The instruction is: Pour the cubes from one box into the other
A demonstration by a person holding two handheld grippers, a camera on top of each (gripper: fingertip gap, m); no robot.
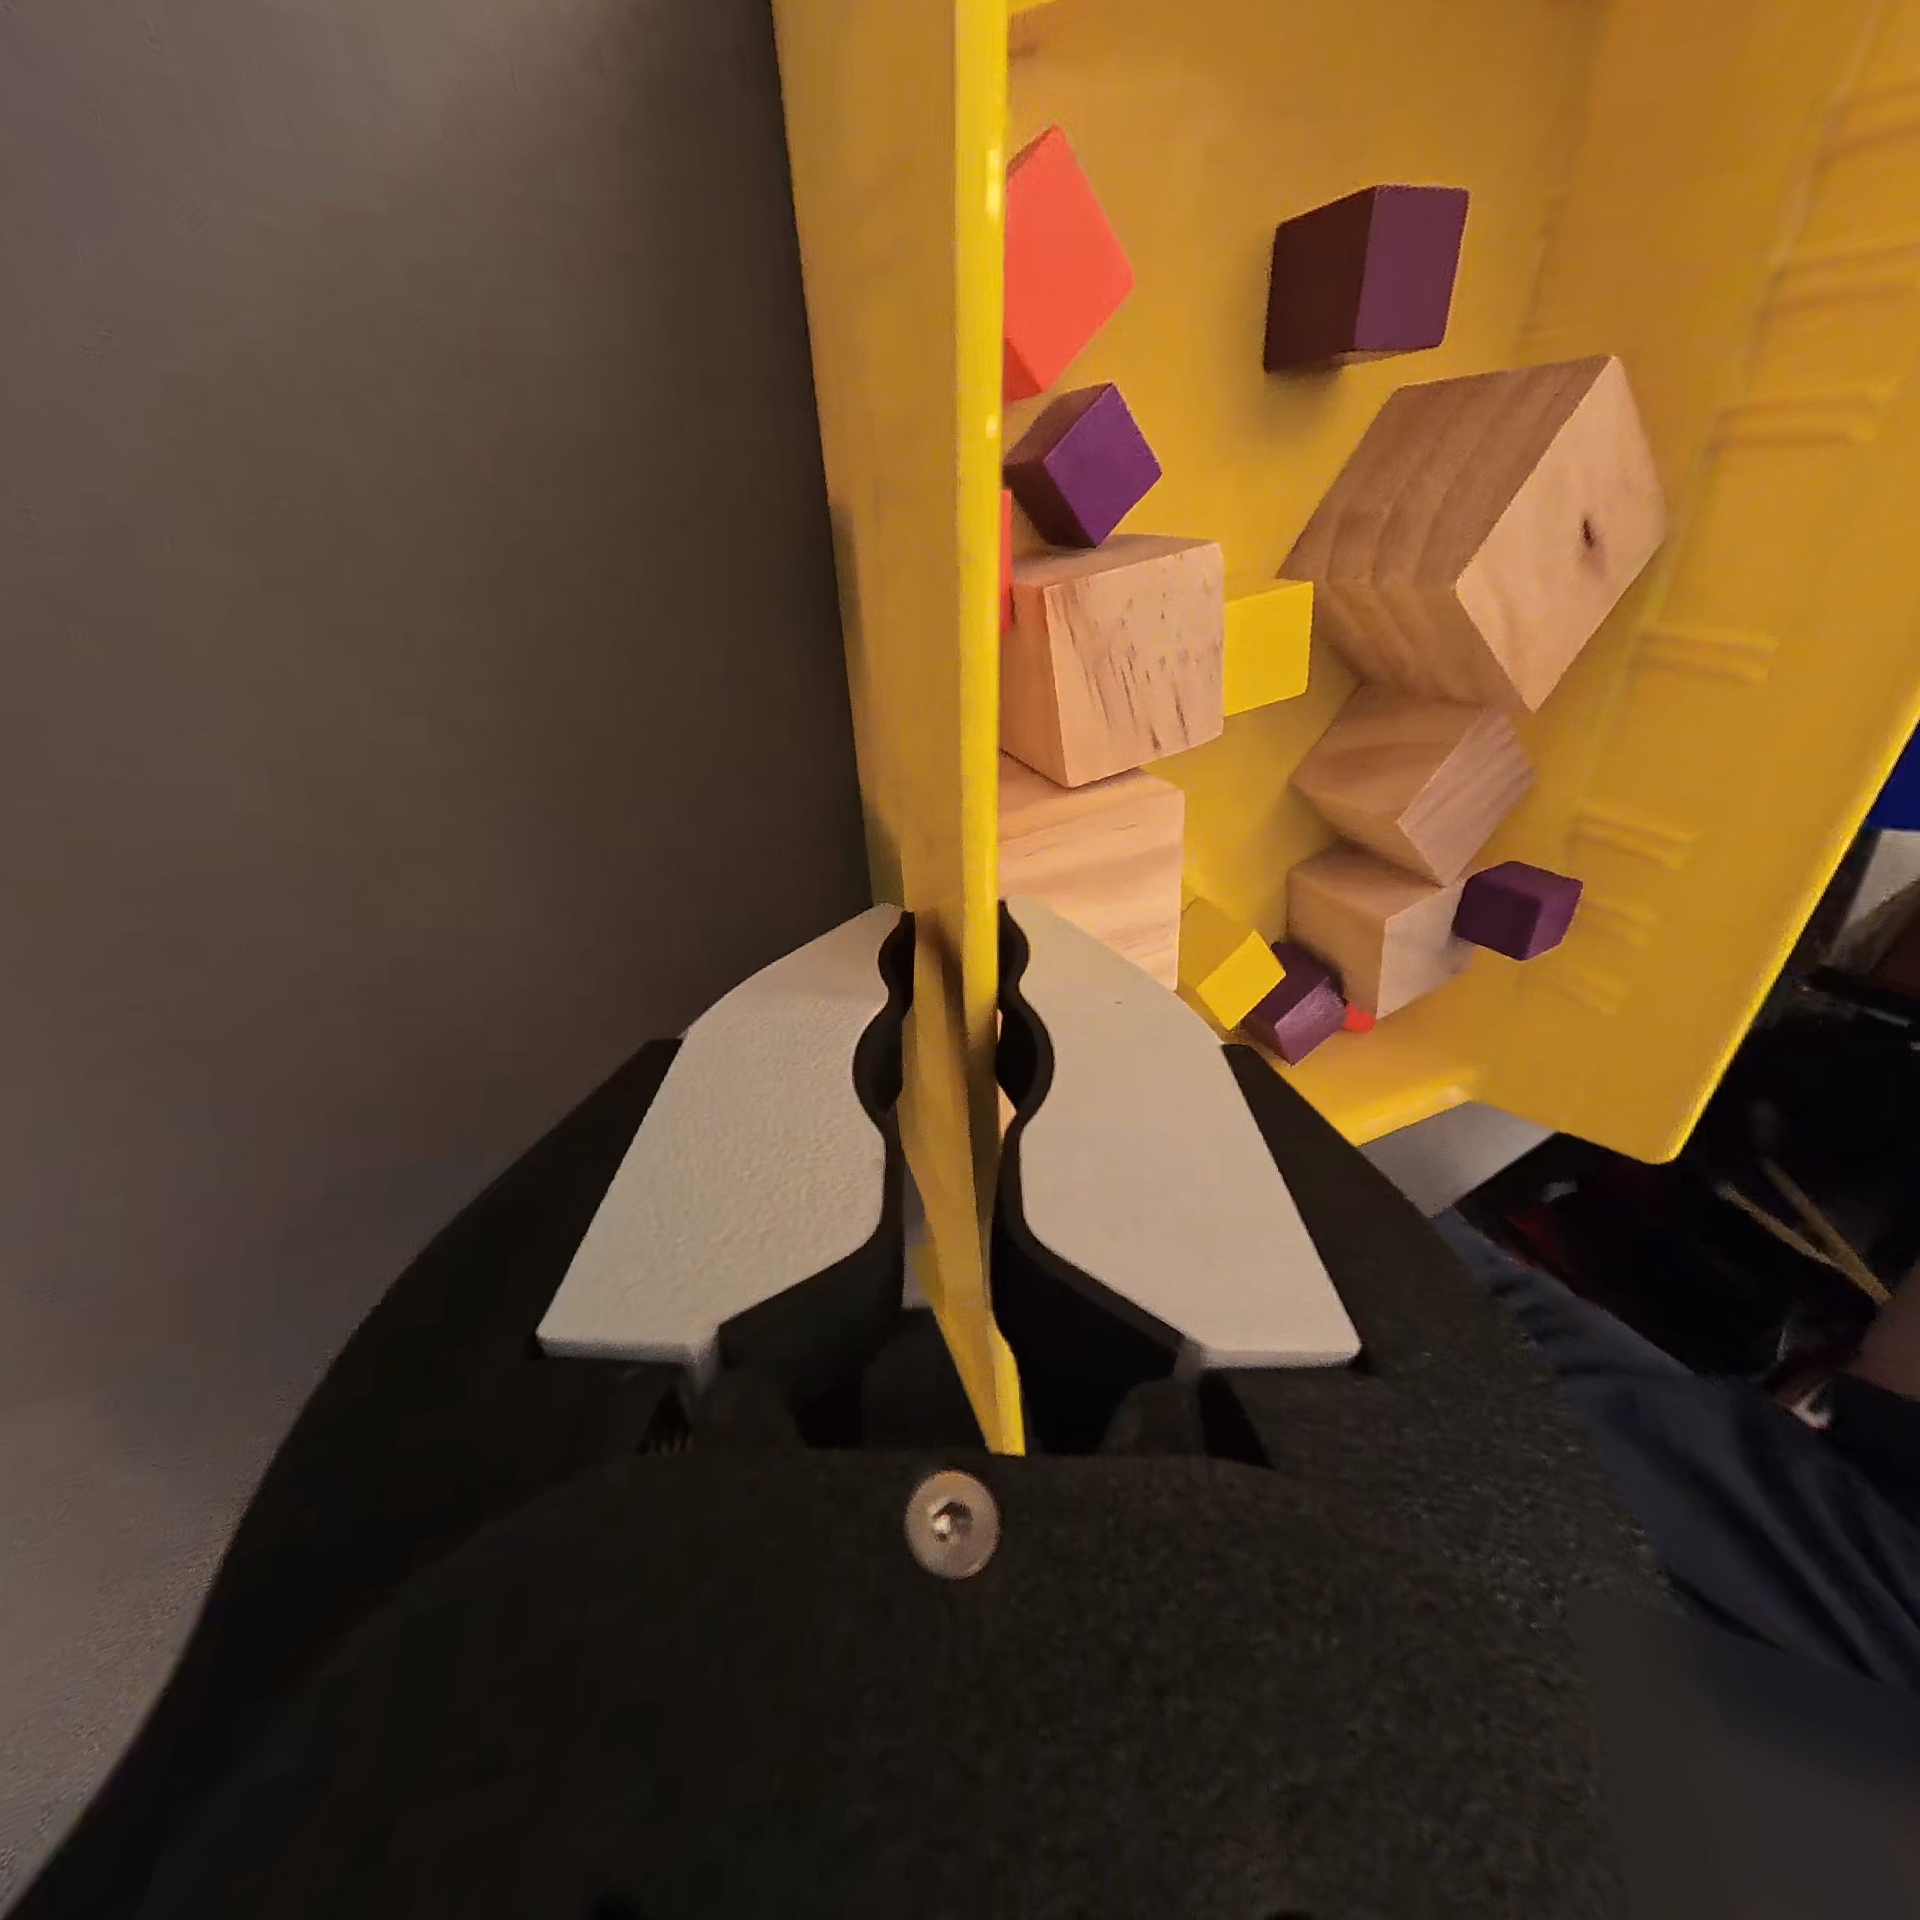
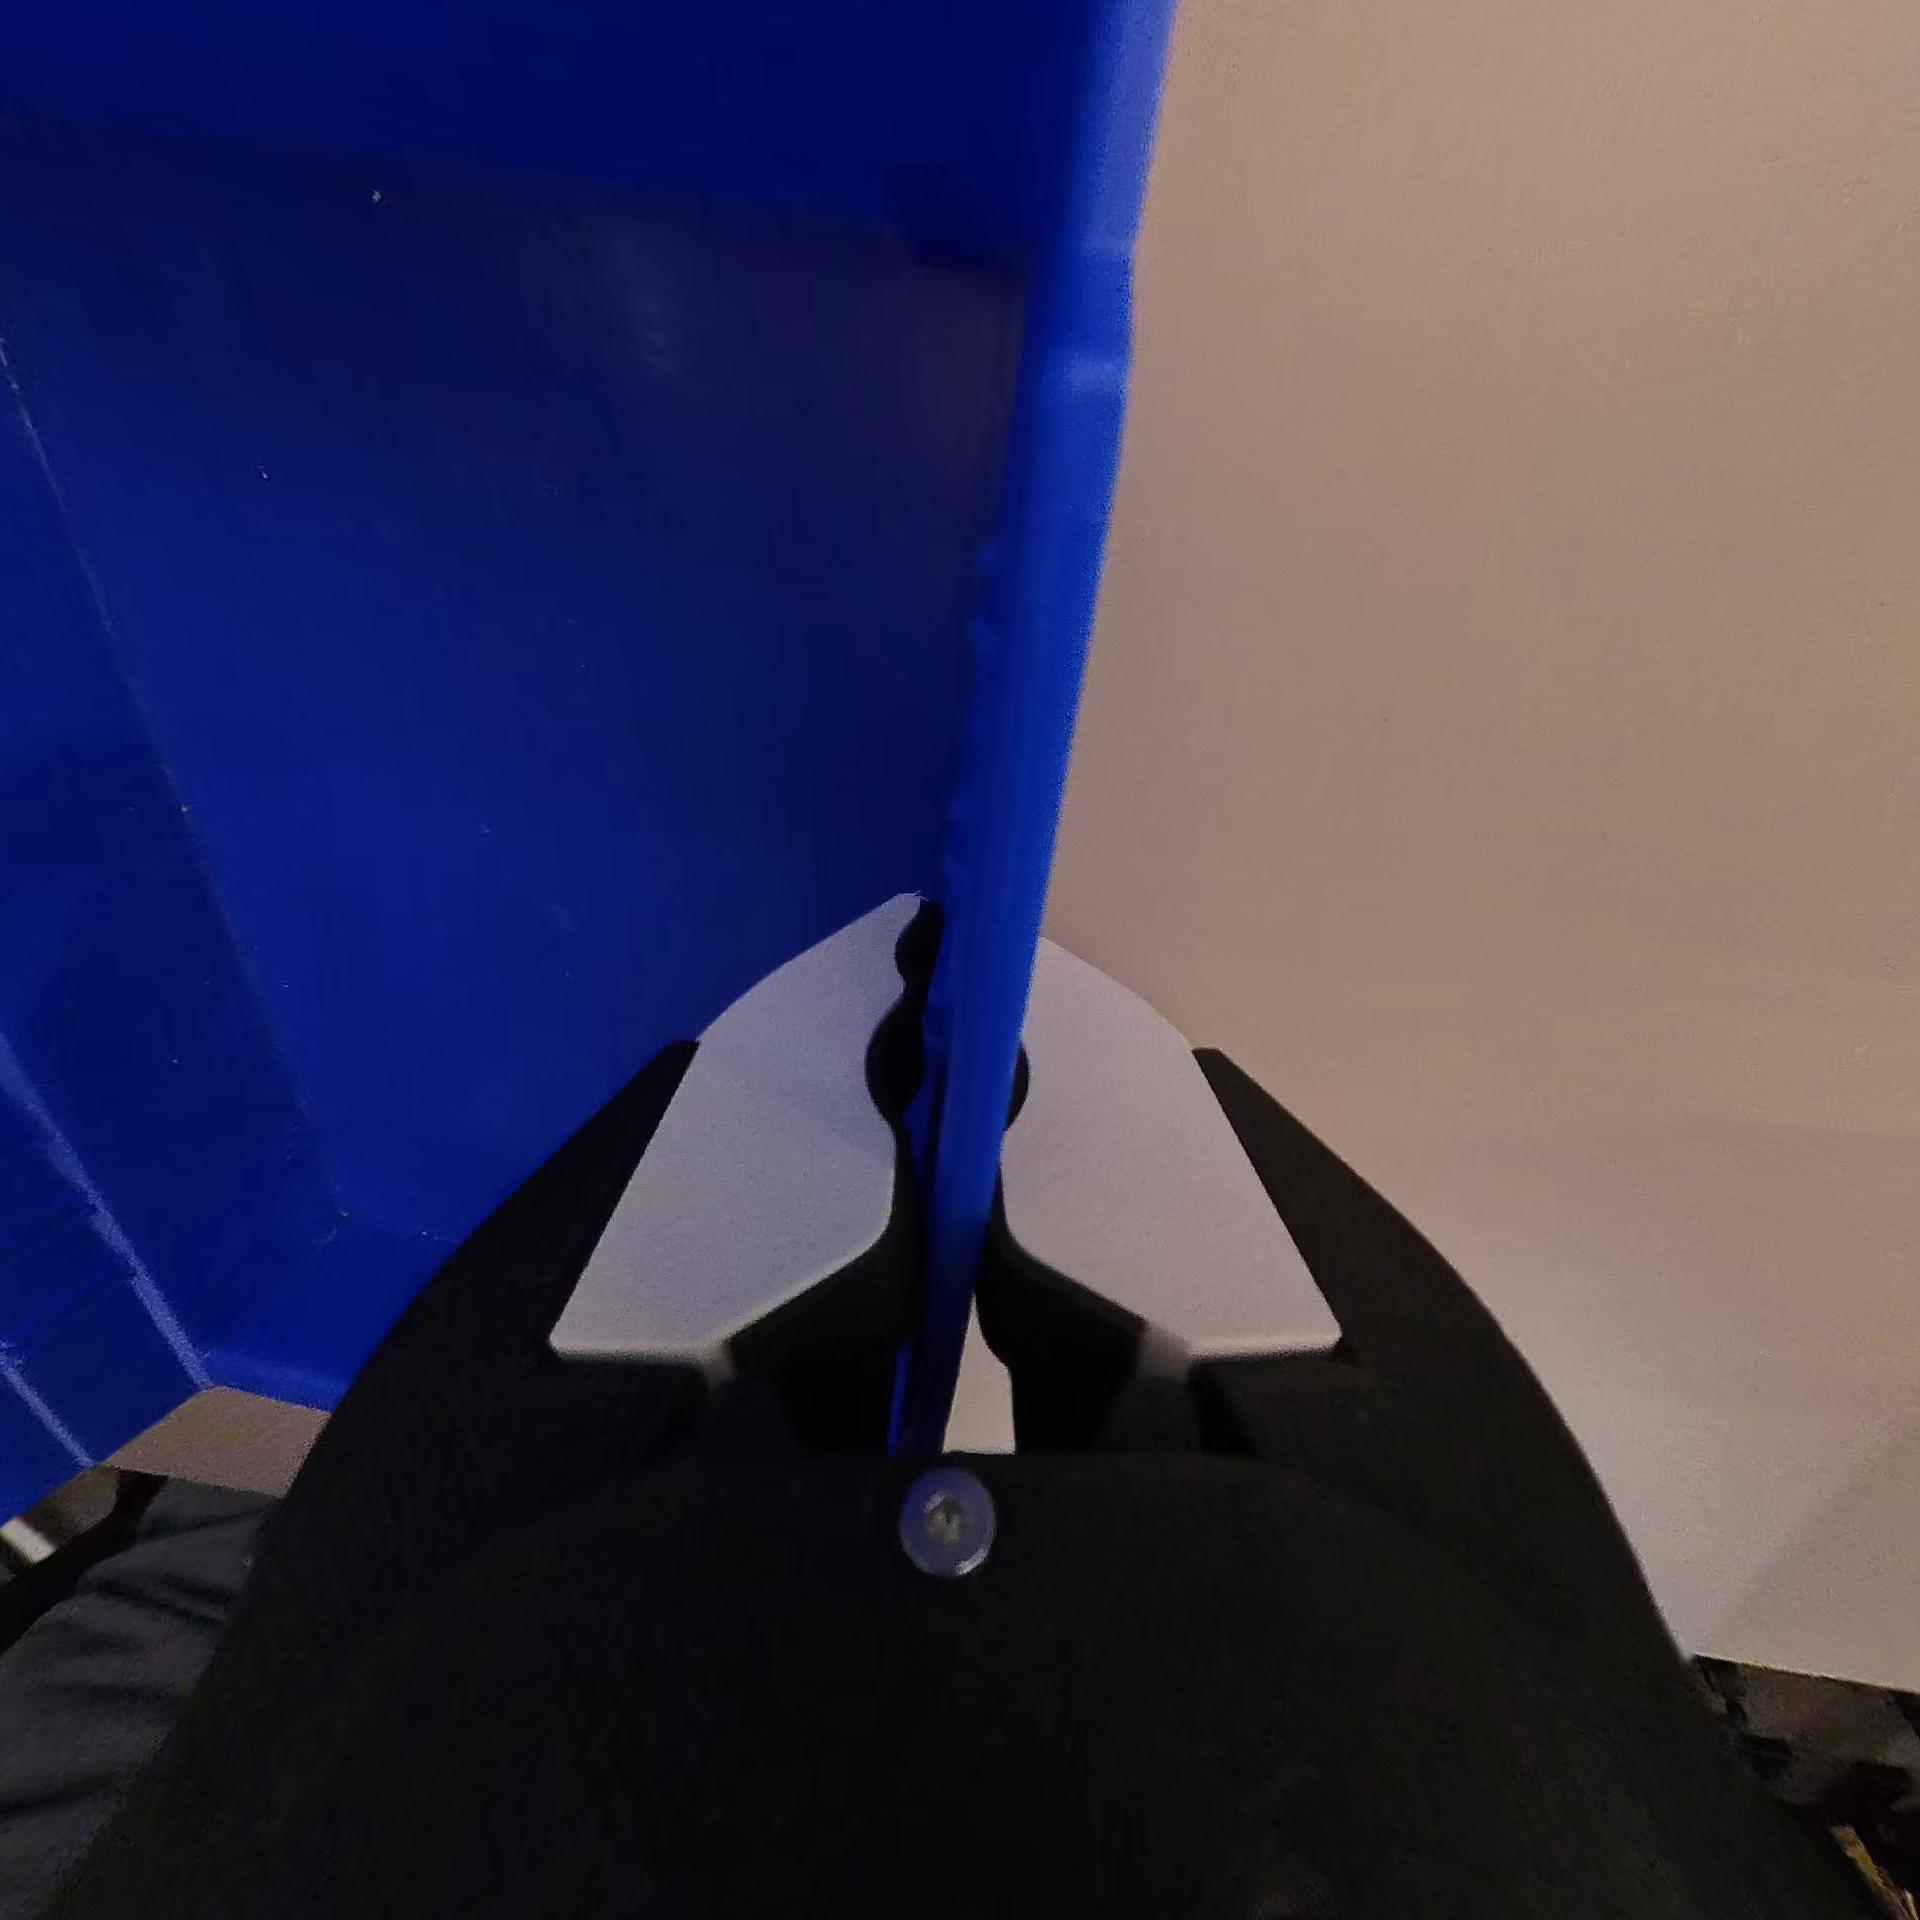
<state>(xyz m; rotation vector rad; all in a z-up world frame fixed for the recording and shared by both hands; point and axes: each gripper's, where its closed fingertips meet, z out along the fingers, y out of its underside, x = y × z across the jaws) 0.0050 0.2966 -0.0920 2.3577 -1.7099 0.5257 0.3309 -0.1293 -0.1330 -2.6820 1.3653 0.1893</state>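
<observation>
My left gripper [image 1: 956,925] is shut on the left wall of a yellow box [image 1: 894,416]. The box holds several cubes: large plain wooden cubes [image 1: 1475,530], purple cubes [image 1: 1366,275], an orange cube [image 1: 1060,260] and small yellow cubes [image 1: 1236,977]. My right gripper [image 2: 961,935] is shut on the right wall of a blue box [image 2: 1049,644]. The inside of the blue box [image 2: 520,623] that shows holds nothing.
A grey tabletop [image 1: 416,623] lies left of the yellow box, and a pale tabletop [image 2: 1507,727] right of the blue box. A person's dark sleeve [image 1: 1714,1455] and dark clutter [image 1: 1662,1195] sit beyond the table edge at the lower right.
</observation>
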